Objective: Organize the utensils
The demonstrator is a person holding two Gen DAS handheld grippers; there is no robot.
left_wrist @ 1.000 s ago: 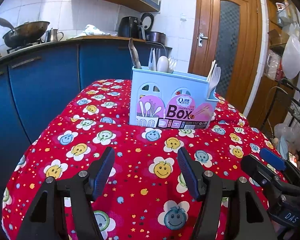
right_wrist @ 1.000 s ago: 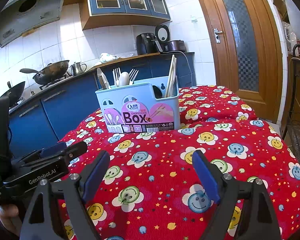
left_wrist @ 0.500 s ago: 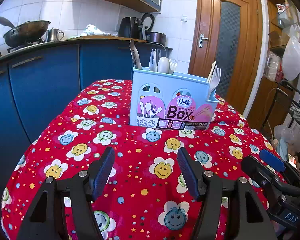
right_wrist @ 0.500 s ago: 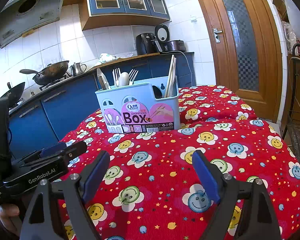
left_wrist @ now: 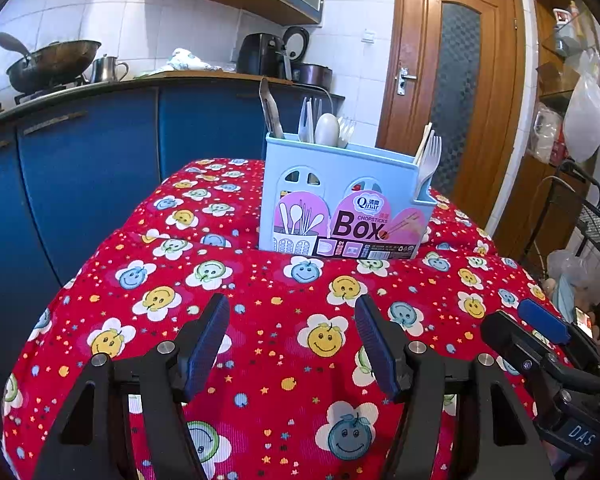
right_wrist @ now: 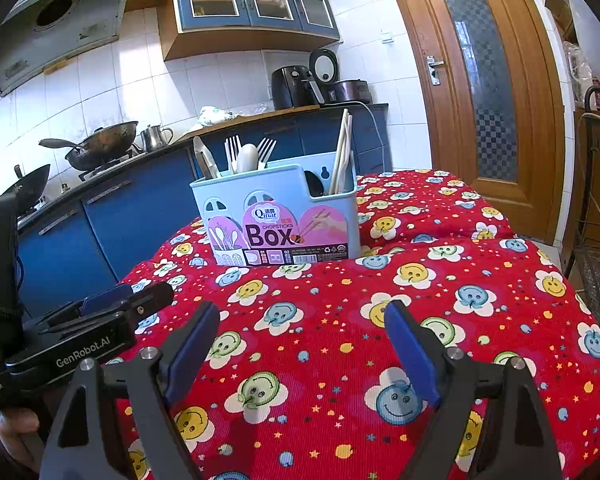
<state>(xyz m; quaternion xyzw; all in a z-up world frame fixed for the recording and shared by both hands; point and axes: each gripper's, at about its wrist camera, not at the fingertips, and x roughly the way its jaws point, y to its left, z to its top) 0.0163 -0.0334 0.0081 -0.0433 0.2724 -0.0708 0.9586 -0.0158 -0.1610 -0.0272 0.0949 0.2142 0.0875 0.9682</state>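
Red cloth: a tablecloth printed with smiley flowers is spread over the whole table, and its bare front stretch is seen under both grippers.
Utensil box: a pale blue plastic holder is stood upright on the cloth toward the far side, its pink "Chopsticks Box" label turned to the cameras.
Box, larger compartment: a metal utensil, white forks and a white spoon are held upright, handles down.
Box, side compartment: pale chopsticks are leaned upright at the box's right end in the right wrist view; a dark spoon is glimpsed just beside them.
White fork at the corner: in the left wrist view a further fork is seen sticking up at the box's right corner.
Left gripper: the left gripper is held above the near cloth, tongs spread wide, nothing between the blue pads.
Right gripper: the right gripper is held likewise over the cloth, tongs spread wide and empty.
Spacing: both grippers are kept well apart from the box, side by side, each caught at the edge of the other's view.
Background: blue cabinets, a wok on the stove and a wooden door are seen behind.
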